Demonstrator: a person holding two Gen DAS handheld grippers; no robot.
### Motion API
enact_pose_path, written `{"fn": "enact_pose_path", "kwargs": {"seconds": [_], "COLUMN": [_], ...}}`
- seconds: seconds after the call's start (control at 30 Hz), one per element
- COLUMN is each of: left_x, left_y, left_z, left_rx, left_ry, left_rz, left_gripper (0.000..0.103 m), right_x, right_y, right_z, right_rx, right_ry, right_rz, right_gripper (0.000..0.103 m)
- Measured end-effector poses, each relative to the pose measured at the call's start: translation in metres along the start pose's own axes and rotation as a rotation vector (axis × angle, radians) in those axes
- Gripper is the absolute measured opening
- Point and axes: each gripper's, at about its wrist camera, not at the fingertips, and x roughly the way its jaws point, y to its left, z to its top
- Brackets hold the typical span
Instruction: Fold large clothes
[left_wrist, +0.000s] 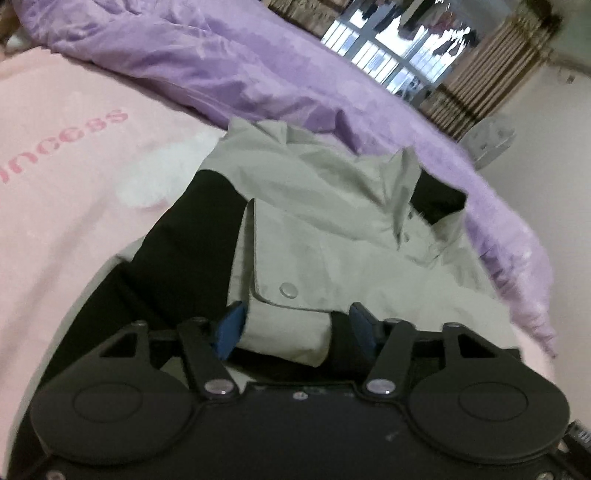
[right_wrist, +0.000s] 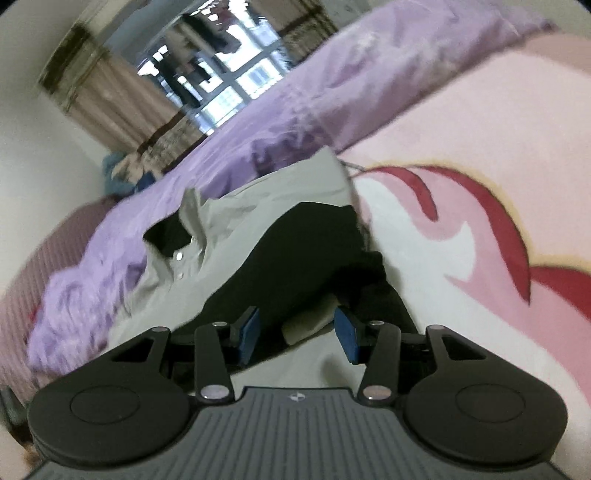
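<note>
Jacket cuff and hem between blue pads, on a pink bed.

Left gripper (left_wrist: 297, 325): jaws apart around a folded grey cuff of the jacket (left_wrist: 332, 236), gripping or not unclear. Right gripper (right_wrist: 295, 334): jaws parted, black lining and a grey fold between, not visibly pinched. Beyond, collar, then purple quilt (left_wrist: 221, 62); pink blanket (right_wrist: 480, 140) alongside.

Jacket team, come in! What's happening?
Left gripper straddling jacket cuff. Right gripper open over hem. Purple blanket crowds behind.
</note>
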Motion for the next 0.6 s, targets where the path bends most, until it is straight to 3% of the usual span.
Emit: {"fn": "enact_pose_path", "kwargs": {"seconds": [0.03,0.13,0.17,0.2,0.3,0.43,0.53,0.6], "left_x": [0.000,-0.006,-0.009,-0.013,-0.029,-0.031,-0.009,0.005], "left_y": [-0.003,-0.006,-0.007,-0.007,-0.006,0.002,0.015,0.026], "left_z": [-0.001,0.000,0.003,0.006,0.014,0.021,0.008,-0.003], "left_rx": [0.030,0.054,0.059,0.062,0.064,0.105,0.125,0.125], "left_ry": [0.010,0.006,-0.003,-0.018,-0.071,-0.118,-0.057,-0.017], "left_rz": [0.002,-0.037,-0.036,-0.034,-0.035,0.024,0.101,0.122], "left_gripper": [0.011,0.004,0.002,0.001,0.000,0.000,0.001,0.006], "right_x": [0.003,0.017,0.023,0.028,0.032,0.026,0.043,0.048], "right_y": [-0.004,-0.013,-0.017,-0.019,-0.019,-0.010,-0.016,-0.021], "right_z": [0.001,0.006,0.008,0.009,0.013,0.009,0.000,-0.006], "right_rx": [0.030,0.106,0.136,0.158,0.178,0.134,0.099,0.090], "right_ry": [0.000,-0.006,-0.012,-0.022,-0.038,-0.052,0.012,0.010], "right_rz": [0.007,0.025,0.021,0.013,0.015,0.017,-0.047,-0.042], "right_gripper": [0.055,0.054,0.041,0.019,0.004,0.004,0.005,0.005]}}
